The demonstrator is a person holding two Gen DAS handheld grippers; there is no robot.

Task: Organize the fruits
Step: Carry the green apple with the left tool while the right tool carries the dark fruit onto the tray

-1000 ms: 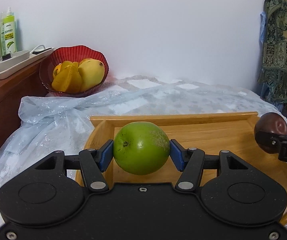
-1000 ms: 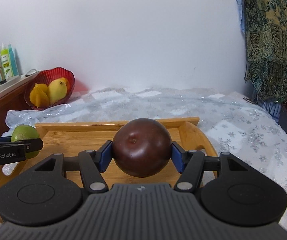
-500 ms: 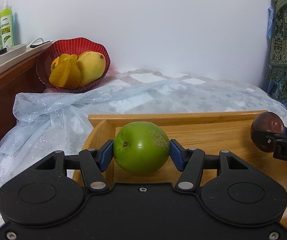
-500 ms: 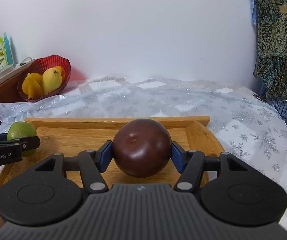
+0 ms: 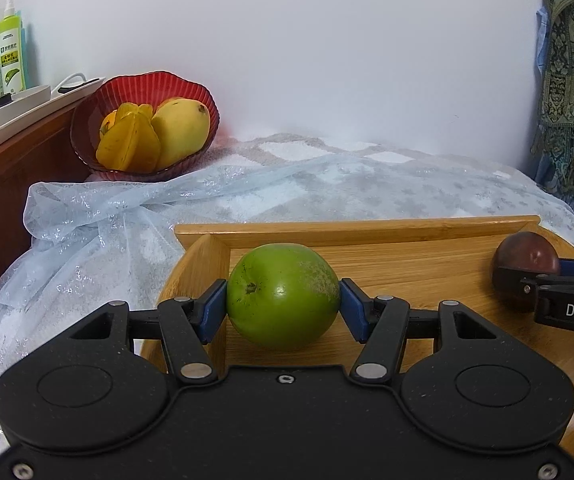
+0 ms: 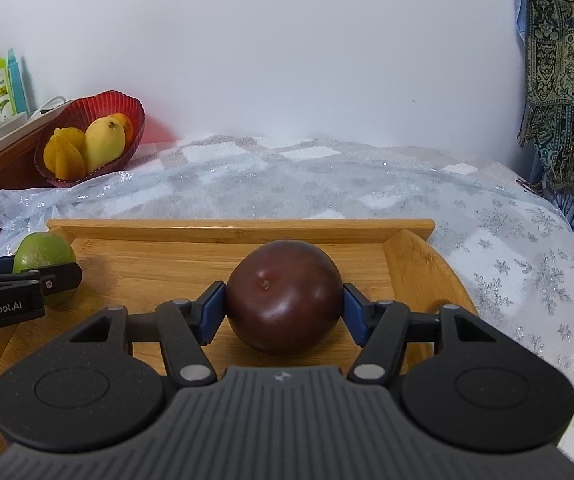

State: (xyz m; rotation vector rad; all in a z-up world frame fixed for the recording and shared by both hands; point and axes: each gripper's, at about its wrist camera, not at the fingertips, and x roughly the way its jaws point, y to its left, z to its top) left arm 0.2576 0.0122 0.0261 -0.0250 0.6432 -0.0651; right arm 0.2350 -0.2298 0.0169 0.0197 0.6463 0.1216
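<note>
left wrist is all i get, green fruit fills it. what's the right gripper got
Observer: The right gripper is shut on a dark purple fruit, a blue pad on each side.
Operator: is it over the tray
Observer: Yes, over the right half of the wooden tray, near its right wall.
Operator: what's right of the tray
Observer: Only a snowflake-patterned cloth; no other fruit there.
Operator: and my green one from there
Observer: The green fruit sits in the left gripper by the tray's far left corner.
</note>
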